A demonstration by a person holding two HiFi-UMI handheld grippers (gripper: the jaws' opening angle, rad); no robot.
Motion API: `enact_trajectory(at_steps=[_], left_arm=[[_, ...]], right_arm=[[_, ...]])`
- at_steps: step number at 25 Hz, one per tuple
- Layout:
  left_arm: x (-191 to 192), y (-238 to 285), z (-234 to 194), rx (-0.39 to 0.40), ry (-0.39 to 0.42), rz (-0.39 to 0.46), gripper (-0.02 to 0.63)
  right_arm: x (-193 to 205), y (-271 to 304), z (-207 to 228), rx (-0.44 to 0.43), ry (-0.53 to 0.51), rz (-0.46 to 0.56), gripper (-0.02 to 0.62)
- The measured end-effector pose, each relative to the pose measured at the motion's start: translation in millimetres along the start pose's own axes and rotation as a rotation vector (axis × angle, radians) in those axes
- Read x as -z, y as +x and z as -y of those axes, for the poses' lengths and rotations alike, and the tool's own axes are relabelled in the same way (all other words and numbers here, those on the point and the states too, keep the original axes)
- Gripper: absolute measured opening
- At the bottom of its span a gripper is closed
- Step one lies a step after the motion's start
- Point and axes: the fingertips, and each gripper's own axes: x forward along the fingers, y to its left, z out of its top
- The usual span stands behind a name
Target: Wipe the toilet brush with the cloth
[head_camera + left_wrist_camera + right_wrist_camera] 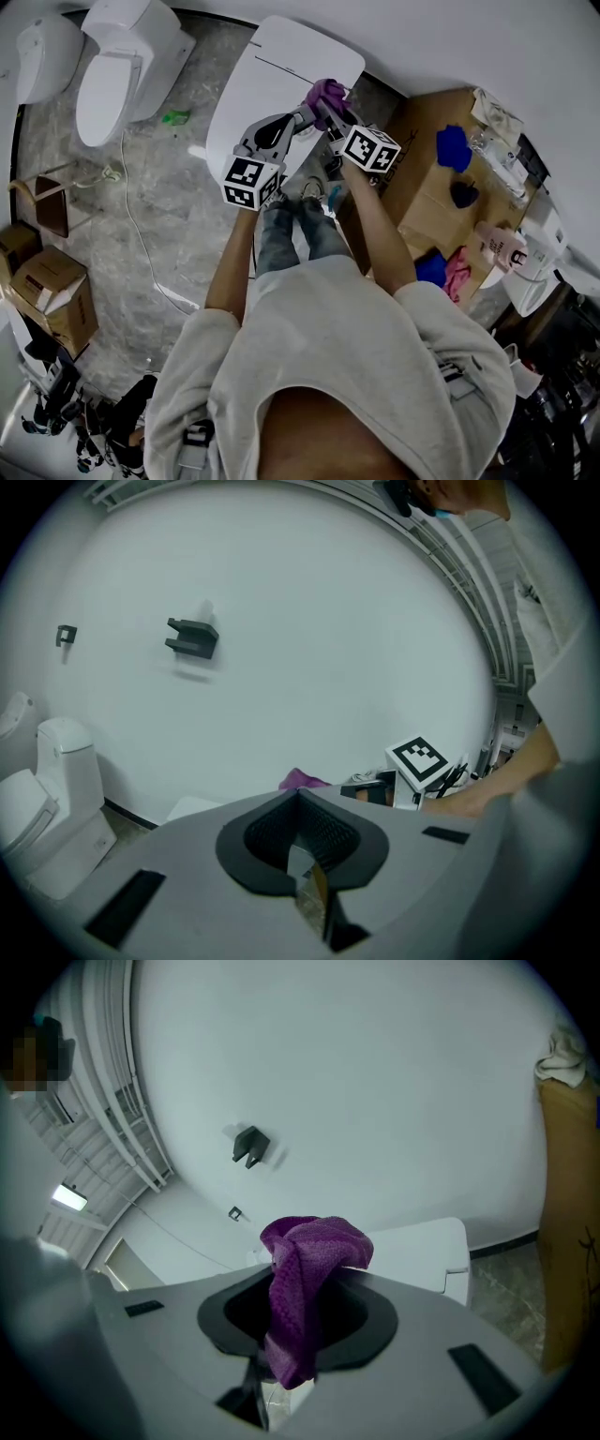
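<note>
My right gripper is shut on a bunched purple cloth, held over the closed lid of a white toilet. In the right gripper view the cloth rises from the jaws and drapes down over them. My left gripper sits just left of it, tips almost touching the cloth. In the left gripper view its jaws are shut, with only a thin shiny sliver in the gap behind the pads. I cannot make out the toilet brush in any view.
A second white toilet stands at far left. A cardboard box with blue and pink cloths is on the right. Smaller cartons sit at lower left, and a white cable runs over the grey floor. A dark hook is on the wall.
</note>
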Motion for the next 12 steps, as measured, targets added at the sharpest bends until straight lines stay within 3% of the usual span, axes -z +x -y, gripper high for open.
enact_trajectory(at_steps=[7,12], left_arm=[[-1,2,0,-0.002,-0.001,0.000,0.020],[-2,4,-2,-0.007,-0.002,-0.001,0.020]], right_arm=[[23,10,34,0.045,0.129,-0.036,0.120],[52,19,50,0.081,0.155,-0.104,0.120]])
